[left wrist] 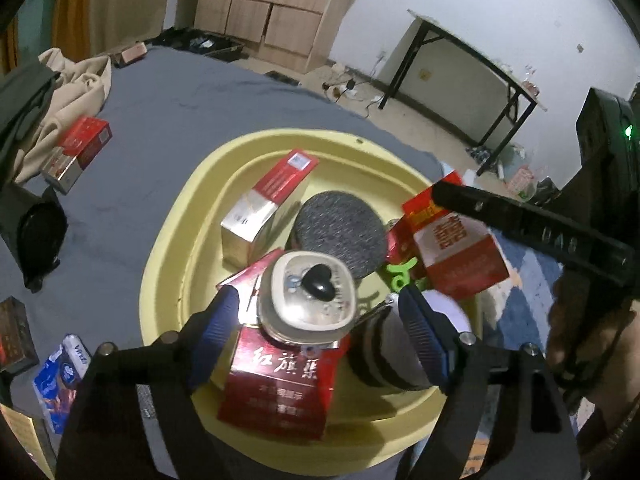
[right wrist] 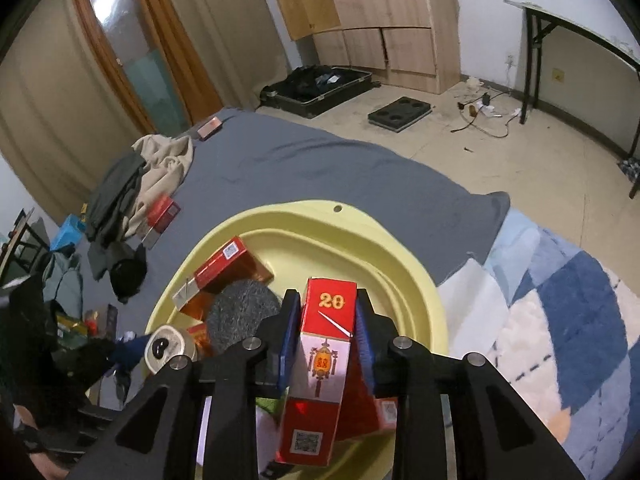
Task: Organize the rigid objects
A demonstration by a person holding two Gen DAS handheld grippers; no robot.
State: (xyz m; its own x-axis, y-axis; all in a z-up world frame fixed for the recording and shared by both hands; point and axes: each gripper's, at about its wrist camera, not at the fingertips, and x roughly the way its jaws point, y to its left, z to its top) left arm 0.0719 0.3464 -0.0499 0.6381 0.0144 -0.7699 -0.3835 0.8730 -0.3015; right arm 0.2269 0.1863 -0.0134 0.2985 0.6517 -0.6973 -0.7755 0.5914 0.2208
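Over the yellow basin [left wrist: 168, 248], left gripper [left wrist: 316, 316] jaws apart, straddling the cream jar [left wrist: 308, 296], probably unclamped; right gripper [right wrist: 328, 340] clamped on the red-white box [right wrist: 320, 368], long axis forward along the fingers, above the basin's right side.

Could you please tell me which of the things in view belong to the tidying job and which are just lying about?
Job: yellow basin, red-and-white box in right gripper, beige jar between left gripper fingers, red box on bed.
Lying about: clothes, suitcase, folding table.
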